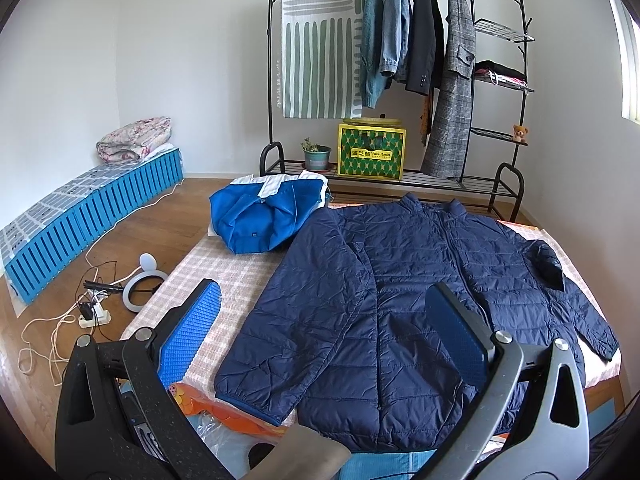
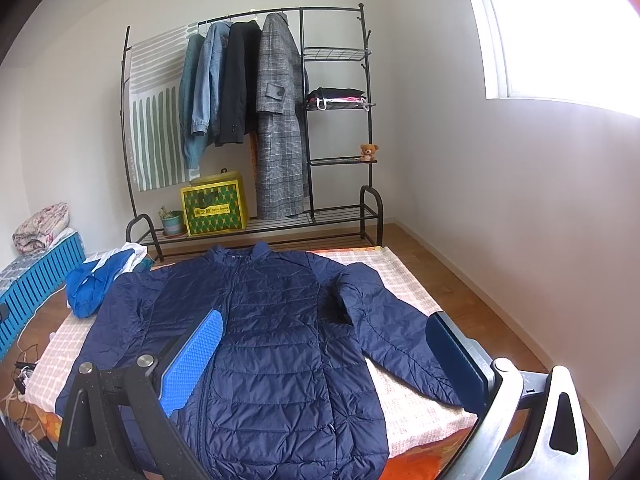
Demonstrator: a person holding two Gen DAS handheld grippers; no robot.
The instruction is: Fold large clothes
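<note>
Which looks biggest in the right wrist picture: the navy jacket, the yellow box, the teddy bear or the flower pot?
Largest to smallest, as they look:
1. navy jacket, though it also lies nearest the camera
2. yellow box
3. flower pot and teddy bear look about alike, so I won't rank them.

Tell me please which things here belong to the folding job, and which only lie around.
For the job:
- navy quilted jacket, spread flat on the checked mat
- left gripper and right gripper, both open, holding nothing

Just lying about:
- crumpled blue garment at the mat's corner
- clothes rack with hung coats
- yellow box
- potted plant
- teddy bear
</note>
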